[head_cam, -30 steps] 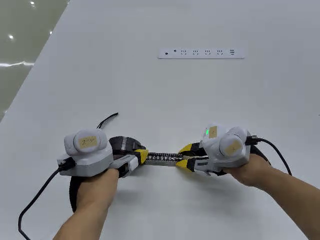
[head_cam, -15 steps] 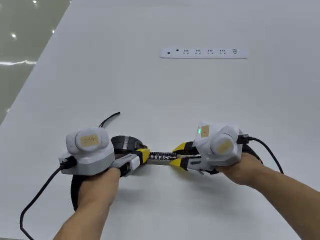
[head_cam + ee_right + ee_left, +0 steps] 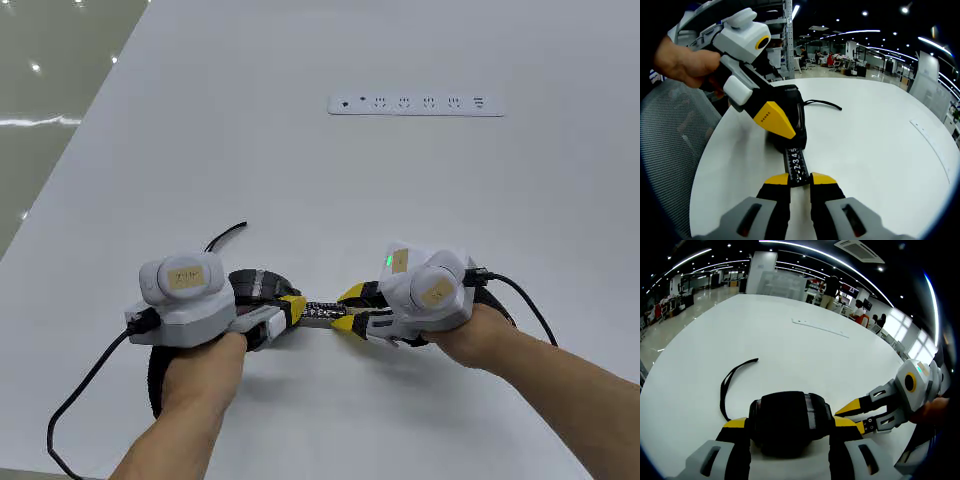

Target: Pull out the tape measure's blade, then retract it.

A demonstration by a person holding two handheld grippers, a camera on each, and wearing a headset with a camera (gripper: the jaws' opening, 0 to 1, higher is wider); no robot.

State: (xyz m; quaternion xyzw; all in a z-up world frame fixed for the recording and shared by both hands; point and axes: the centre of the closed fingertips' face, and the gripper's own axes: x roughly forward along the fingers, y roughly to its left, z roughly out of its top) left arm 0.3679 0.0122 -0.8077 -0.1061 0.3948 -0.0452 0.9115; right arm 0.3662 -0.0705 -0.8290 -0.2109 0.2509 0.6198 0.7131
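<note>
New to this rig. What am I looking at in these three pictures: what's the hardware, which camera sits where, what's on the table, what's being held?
There is no robot here. A person holds a handheld two-jaw gripper in each hand. The wide picture comes from a headset camera looking down at the white table. The two round pictures come from fisheye cameras, one riding on each gripper and looking along its yellow-tipped jaws. The left gripper is clamped on the black tape measure, whose wrist strap trails on the table. The right gripper pinches the blade, and a short stretch of it is out between the two grippers. Farther back lies a white power strip.
</note>
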